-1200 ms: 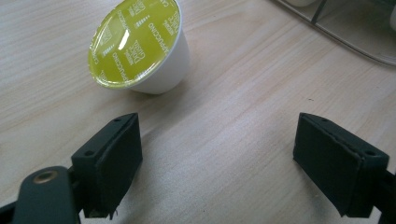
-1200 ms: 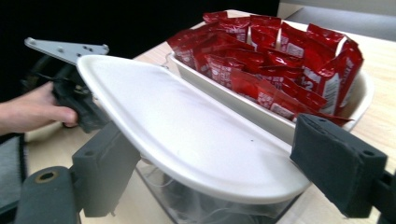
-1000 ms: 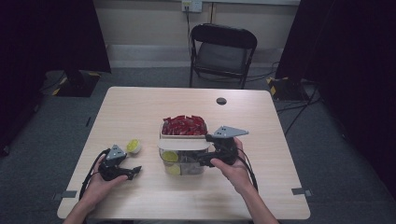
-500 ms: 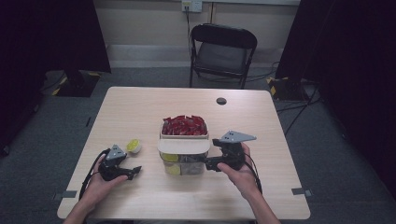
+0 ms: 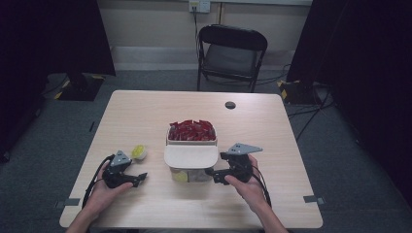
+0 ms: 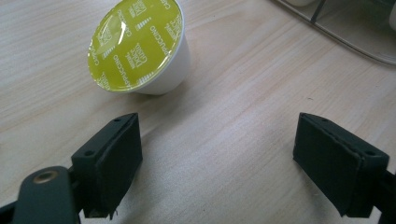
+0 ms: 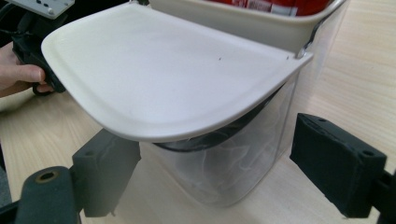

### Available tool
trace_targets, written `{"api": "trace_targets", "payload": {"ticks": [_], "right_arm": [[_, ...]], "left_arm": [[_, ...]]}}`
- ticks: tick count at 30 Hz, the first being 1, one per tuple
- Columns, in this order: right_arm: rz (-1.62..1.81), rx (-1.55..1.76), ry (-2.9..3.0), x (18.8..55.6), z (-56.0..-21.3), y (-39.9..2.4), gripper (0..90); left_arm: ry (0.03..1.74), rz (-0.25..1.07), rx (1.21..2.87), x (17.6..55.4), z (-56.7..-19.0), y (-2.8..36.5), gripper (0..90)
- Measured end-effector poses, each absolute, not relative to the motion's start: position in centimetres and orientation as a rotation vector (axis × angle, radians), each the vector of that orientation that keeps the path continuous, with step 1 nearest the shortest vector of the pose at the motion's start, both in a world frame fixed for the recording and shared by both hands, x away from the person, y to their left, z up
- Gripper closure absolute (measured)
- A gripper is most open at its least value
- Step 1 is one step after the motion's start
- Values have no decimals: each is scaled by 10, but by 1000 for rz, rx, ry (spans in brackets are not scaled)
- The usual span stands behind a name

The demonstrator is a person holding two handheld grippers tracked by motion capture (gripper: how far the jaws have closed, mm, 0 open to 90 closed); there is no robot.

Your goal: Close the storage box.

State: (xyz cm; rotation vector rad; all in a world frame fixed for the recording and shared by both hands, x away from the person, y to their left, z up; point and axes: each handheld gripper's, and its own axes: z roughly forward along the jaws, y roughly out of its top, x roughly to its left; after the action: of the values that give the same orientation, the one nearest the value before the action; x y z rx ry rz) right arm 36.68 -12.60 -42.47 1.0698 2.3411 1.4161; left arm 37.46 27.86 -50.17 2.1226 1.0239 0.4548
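A dispenser stands mid-table: a cream tray of red packets on top, a white curved lid in front, and a clear bin below with yellow-green capsules inside. A loose yellow-green capsule lies tilted on the table to its left. My left gripper is open just short of that capsule, its jaws holding nothing. My right gripper is open at the bin's right side. Its jaws straddle the clear bin wall under the white lid.
A small black round object lies on the far side of the wooden table. A black folding chair stands beyond the table. The person's other hand with the left gripper shows past the lid.
My right gripper has dropped a little and drawn slightly back toward the person beside the bin. The left gripper and the capsule have not moved.
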Motion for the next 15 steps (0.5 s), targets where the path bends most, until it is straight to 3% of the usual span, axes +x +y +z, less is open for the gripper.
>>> {"api": "trace_targets", "payload": {"ticks": [15], "right_arm": [[1382, 1078, 2378, 364, -441, -125, 151]], "left_arm": [[1024, 454, 2123, 375, -502, 279, 150]]}}
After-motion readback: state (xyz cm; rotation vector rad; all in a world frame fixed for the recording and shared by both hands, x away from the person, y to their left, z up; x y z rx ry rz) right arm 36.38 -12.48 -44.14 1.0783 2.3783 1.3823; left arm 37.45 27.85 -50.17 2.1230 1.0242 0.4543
